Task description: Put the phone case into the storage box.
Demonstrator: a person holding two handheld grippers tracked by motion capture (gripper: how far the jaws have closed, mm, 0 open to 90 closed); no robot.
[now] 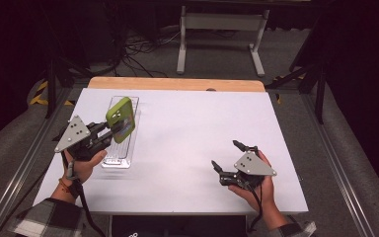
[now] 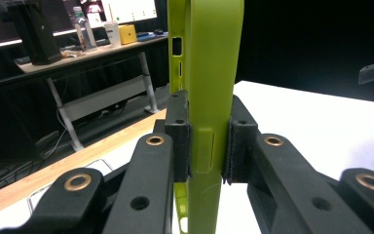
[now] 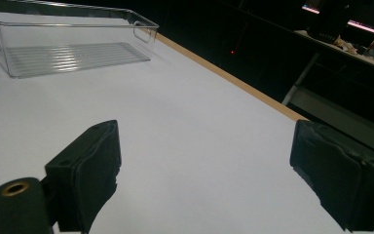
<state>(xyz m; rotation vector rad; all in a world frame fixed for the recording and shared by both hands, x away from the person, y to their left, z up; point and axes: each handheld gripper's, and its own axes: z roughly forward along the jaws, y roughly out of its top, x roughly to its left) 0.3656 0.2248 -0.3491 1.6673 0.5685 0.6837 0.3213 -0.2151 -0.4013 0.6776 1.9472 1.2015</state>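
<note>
So I've got the lime-green rubbery phone case (image 1: 120, 118) pinched in my left gripper (image 1: 109, 133), fingers (image 2: 179, 131) clamped on its two long edges, roughly mid-length. In the high view it sits left of centre in the frame, held up on edge over the clear plastic rectangular tray (image 1: 128, 160).

Handling-wise: I'd guess this thing weighs next to nothing. It looks like soft silicone, so probably bendy and a bit grippy rather than slick. From the left gripper view the side walls seem to hold their shape under the squeeze, but I wouldn't trust that if I pressed harder, since an empty case can fold inward. I can't tell whether there's a phone inside it. Gripping across the edges near the middle feels like the right spot to me; grabbing at a corner or by the port cutouts would likely let it flop or twist.

The tray looks empty. The right gripper view puts it in the upper left of the frame with just its ribbed floor and a cutout handle in the end wall, nothing inside.

My right gripper (image 1: 225, 157) is down in the lower right of the high view, fingers (image 3: 90, 168) spread wide apart and holding nothing, just above the white surface (image 1: 192, 128).
</note>
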